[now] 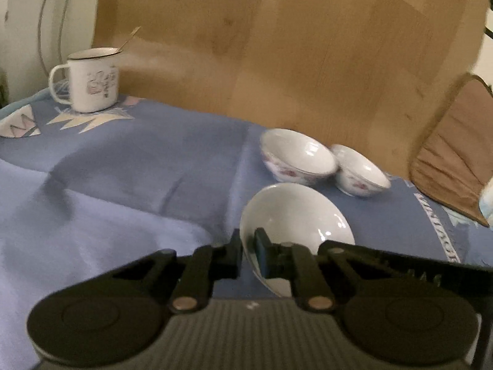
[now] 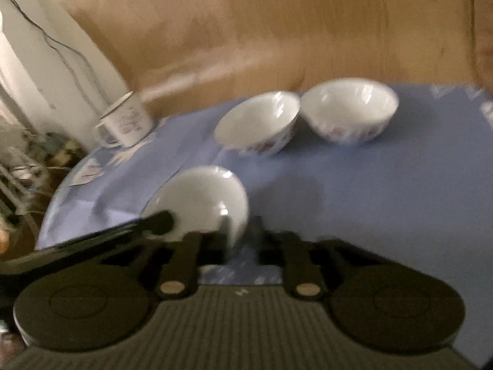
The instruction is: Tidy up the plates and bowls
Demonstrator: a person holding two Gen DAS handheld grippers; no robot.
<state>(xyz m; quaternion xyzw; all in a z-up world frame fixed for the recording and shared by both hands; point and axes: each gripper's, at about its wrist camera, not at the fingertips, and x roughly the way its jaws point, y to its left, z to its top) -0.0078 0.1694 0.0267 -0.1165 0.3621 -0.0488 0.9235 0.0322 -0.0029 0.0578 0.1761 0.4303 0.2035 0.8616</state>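
Note:
A plain white plate point(image 1: 295, 215) is held tilted over the blue cloth, with a gripper on each side of it. My left gripper point(image 1: 248, 246) is shut on its left rim. In the right wrist view the same plate point(image 2: 200, 197) has my right gripper point(image 2: 240, 231) shut on its right rim, and a black finger of the left gripper point(image 2: 157, 223) comes in from the left. Two white bowls with pink flower patterns, a larger bowl point(image 1: 297, 157) and a smaller bowl point(image 1: 360, 171), stand side by side behind the plate, touching or nearly so.
A white enamel mug point(image 1: 91, 80) with a spoon in it stands at the far left corner of the blue cloth point(image 1: 123, 169). A wooden board point(image 1: 277, 46) rises behind the table. A brown cushion point(image 1: 456, 160) lies at the right edge. Clutter sits below the table's left edge.

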